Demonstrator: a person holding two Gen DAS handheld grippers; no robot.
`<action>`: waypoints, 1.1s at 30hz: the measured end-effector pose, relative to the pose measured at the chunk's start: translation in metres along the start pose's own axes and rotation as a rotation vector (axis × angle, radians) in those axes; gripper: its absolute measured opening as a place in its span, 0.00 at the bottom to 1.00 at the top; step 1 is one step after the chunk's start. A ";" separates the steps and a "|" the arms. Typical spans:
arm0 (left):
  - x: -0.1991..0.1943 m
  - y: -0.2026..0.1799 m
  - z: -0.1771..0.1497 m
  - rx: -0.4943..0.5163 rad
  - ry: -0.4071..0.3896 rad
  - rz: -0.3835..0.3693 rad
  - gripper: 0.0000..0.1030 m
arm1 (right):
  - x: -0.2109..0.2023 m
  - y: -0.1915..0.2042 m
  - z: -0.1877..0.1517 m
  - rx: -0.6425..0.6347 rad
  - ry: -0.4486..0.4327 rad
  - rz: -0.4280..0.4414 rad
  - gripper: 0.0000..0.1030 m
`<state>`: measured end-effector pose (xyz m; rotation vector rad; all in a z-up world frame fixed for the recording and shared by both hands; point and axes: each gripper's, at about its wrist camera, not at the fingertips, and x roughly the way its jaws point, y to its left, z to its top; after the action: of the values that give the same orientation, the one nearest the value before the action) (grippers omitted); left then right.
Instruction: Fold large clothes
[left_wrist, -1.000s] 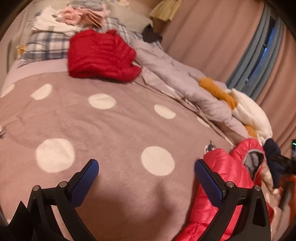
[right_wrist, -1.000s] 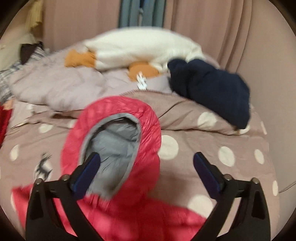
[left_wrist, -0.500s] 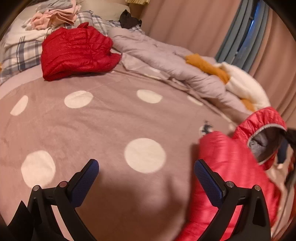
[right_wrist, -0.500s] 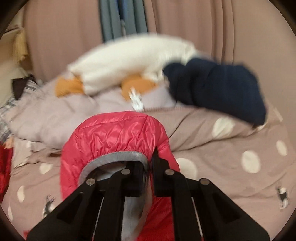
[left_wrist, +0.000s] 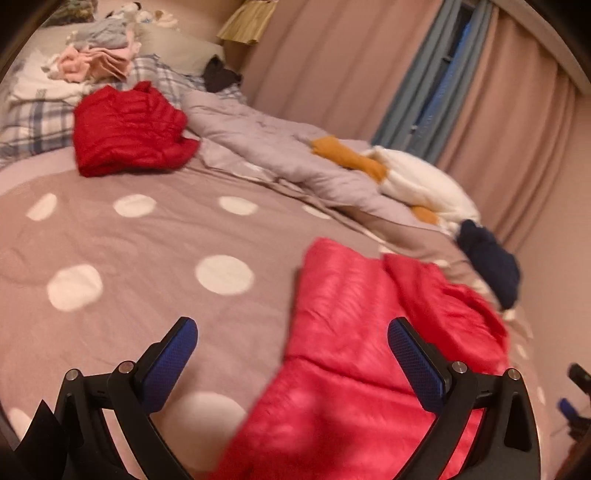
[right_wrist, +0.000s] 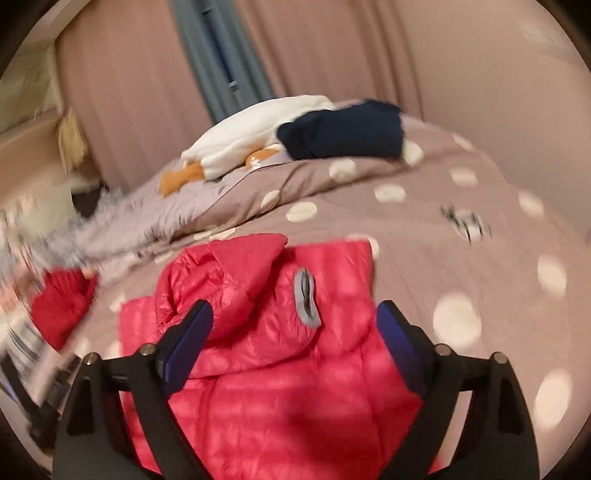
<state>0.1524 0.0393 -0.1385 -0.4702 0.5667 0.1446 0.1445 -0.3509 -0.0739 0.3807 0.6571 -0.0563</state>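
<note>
A pink-red puffer jacket (left_wrist: 369, 332) lies spread on the polka-dot bedspread (left_wrist: 129, 258). In the right wrist view the jacket (right_wrist: 295, 387) shows its hood (right_wrist: 221, 284) folded down onto its back, grey lining edge visible. My left gripper (left_wrist: 291, 354) is open and empty above the jacket's left edge. My right gripper (right_wrist: 295, 339) is open and empty, hovering over the jacket just below the hood.
A darker red puffer jacket (left_wrist: 125, 129) lies folded at the far left of the bed. A lilac duvet (left_wrist: 280, 155), a white and orange plush (left_wrist: 413, 181) and a navy garment (left_wrist: 491, 262) lie along the far side. Folded clothes (left_wrist: 96, 59) rest on pillows.
My right gripper was shut on the hood half a second ago; it has let go, opened and pulled back. The hood now lies folded onto the jacket. The left gripper shifted toward the jacket.
</note>
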 end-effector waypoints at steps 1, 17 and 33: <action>-0.001 -0.002 -0.002 0.009 0.000 -0.011 0.99 | 0.000 -0.006 -0.002 0.048 0.009 0.027 0.89; 0.163 -0.089 0.020 -0.225 0.462 -0.470 0.87 | 0.163 0.018 -0.017 0.453 0.289 0.427 0.78; 0.117 -0.110 -0.037 0.115 0.429 -0.296 0.13 | 0.113 0.062 -0.042 -0.011 0.232 0.225 0.09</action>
<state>0.2611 -0.0744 -0.1874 -0.4702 0.9119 -0.2775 0.2200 -0.2703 -0.1520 0.4526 0.8387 0.2079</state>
